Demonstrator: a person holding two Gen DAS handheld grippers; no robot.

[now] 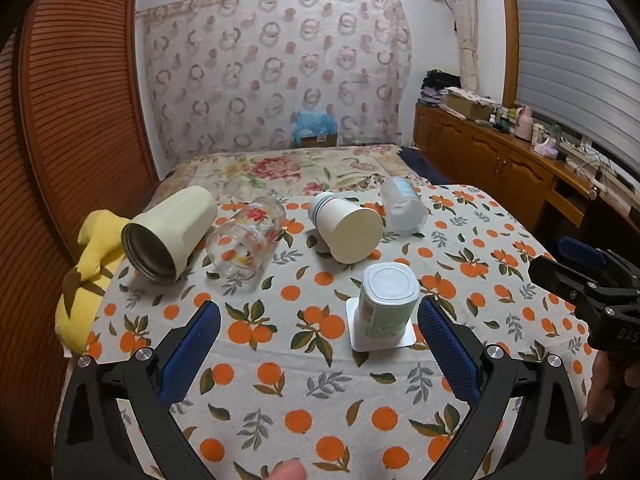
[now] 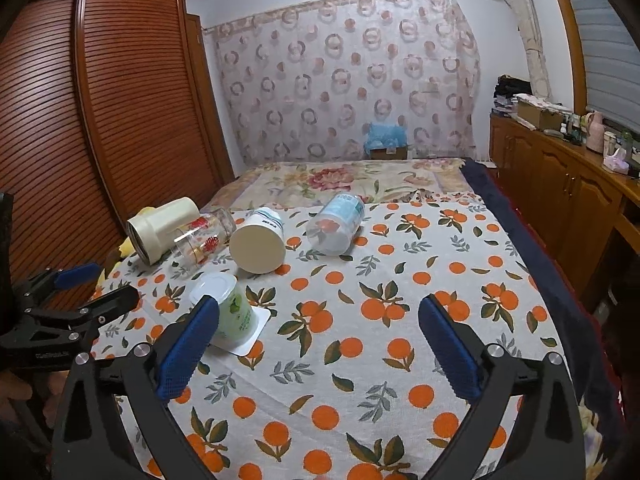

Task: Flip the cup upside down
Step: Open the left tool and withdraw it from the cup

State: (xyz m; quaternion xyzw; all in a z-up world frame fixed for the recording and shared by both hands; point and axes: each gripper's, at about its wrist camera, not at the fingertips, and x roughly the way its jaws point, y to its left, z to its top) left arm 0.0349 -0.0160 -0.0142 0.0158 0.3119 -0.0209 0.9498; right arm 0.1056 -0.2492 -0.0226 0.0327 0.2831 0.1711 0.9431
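The yogurt cup [image 1: 386, 304] stands mouth-down on its flange on the orange-print cloth [image 1: 280, 360], just ahead of the left tool [image 1: 320, 344], beside its right finger. Both the left and the right tool [image 2: 318, 344] are spread wide and hold nothing. The cup looks light, thin-walled plastic, probably easy to crush and slippery; a gentle grip across its mid-body seems safest.

Matt woven orange-print cloth [image 1: 280, 380]; glossy plastic yogurt cup [image 1: 386, 304]; clear printed glass [image 1: 244, 236]; matt paper cup [image 1: 346, 228]; cream tumbler [image 1: 172, 228], metal-lined; gripper pads [image 1: 190, 354] rough blue rubber; slatted wooden wardrobe [image 2: 100, 100].
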